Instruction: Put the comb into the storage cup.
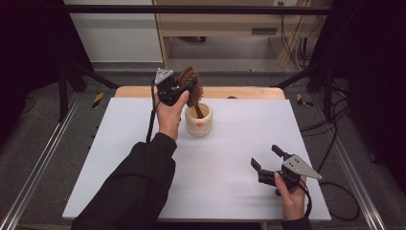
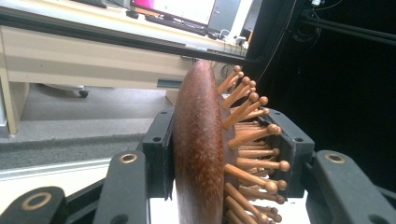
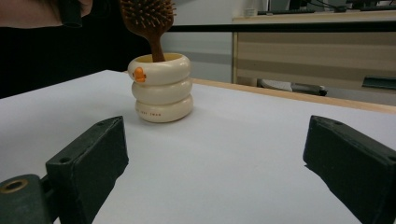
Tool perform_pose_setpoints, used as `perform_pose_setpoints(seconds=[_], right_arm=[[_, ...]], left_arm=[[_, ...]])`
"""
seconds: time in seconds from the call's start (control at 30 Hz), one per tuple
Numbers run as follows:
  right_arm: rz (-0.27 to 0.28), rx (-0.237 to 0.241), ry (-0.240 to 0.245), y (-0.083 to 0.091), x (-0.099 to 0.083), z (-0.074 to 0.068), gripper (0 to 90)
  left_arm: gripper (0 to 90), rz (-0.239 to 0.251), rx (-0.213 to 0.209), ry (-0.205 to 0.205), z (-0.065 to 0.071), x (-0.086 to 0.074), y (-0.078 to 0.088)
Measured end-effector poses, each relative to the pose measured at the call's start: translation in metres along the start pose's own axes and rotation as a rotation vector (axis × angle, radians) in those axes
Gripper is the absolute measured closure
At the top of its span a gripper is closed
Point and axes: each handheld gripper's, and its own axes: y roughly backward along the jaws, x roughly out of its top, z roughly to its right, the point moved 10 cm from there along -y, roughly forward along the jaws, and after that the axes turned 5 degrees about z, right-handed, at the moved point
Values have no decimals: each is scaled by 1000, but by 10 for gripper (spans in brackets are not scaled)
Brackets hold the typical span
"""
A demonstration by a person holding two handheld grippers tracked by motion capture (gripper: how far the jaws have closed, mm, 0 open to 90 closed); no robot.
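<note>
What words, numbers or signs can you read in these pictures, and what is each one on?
No text can be read clearly.
Cup: a short line of small dark print low on its side, too blurred to read.
Cup, upper ring: an orange mark, a picture rather than a word.
Monitor behind the table: bright screen, nothing legible.
Hairbrush held by the left gripper: no lettering visible.

Small unreadable print low on the cream holder; no legible text elsewhere.
</note>
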Motion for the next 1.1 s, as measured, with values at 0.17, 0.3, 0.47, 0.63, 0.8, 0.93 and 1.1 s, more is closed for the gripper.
perform_pose_setpoints(seconds=[0.17, 0.3, 0.47, 0.63, 0.8, 0.93, 1.1], right_arm=[[-2, 4, 2, -1, -1, -1, 67], [-1, 2, -1, 0, 0, 0, 67], [-2, 5, -1, -1, -1, -1, 67], [-4, 6, -1, -1, -1, -1, 67], [-4, 6, -1, -1, -1, -1, 67], [-4, 6, -1, -1, -1, -1, 67], [-3, 6, -1, -1, -1, -1, 67]], left_arm=[[498, -1, 2, 0, 0, -1, 0], [498, -3, -1, 2, 1, -3, -1], [497, -4, 0, 5, 1, -4, -1], [497, -5, 2, 6, 1, -6, -2], [497, -10, 1, 5, 1, -8, -2], [497, -11, 4, 14, 0, -10, -2], [497, -11, 4, 20, -1, -12, -2]])
